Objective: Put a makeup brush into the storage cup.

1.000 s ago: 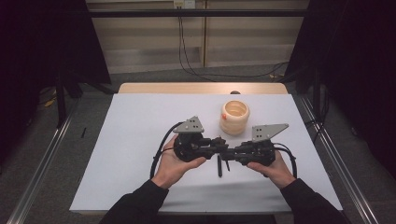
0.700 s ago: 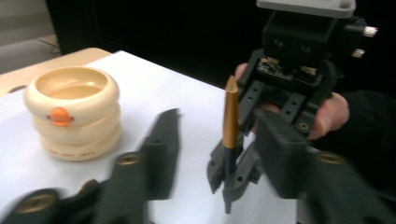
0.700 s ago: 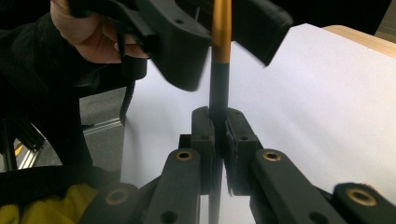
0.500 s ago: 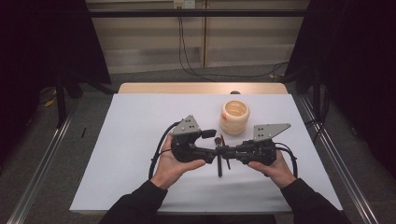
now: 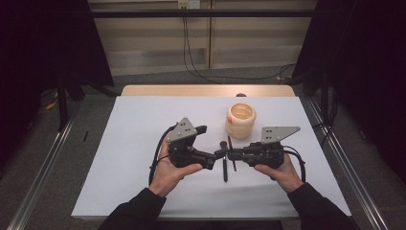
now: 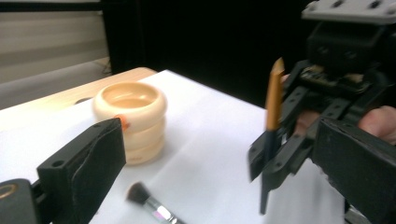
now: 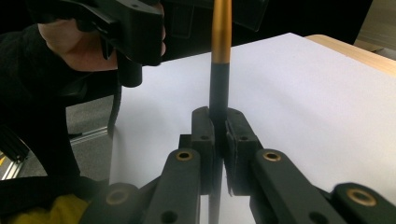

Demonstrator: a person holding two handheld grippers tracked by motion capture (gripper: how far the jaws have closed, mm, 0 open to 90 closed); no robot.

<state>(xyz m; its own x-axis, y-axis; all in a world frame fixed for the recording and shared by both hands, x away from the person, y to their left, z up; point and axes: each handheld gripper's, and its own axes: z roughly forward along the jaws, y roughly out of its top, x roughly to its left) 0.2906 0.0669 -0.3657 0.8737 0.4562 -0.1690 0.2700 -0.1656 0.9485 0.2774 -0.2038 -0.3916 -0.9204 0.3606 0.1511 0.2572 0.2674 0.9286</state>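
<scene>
High view: your left gripper (image 5: 203, 143) has just spread wide since a second ago, letting go of the brush (image 5: 231, 152), which your right gripper (image 5: 229, 154) clamps above the table (image 5: 134, 124), near the ribbed holder (image 5: 241, 120).

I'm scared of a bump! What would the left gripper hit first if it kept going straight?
Probably the right gripper and the black-and-gold makeup brush it clamps, right ahead of the open left gripper; depth is unclear.
</scene>
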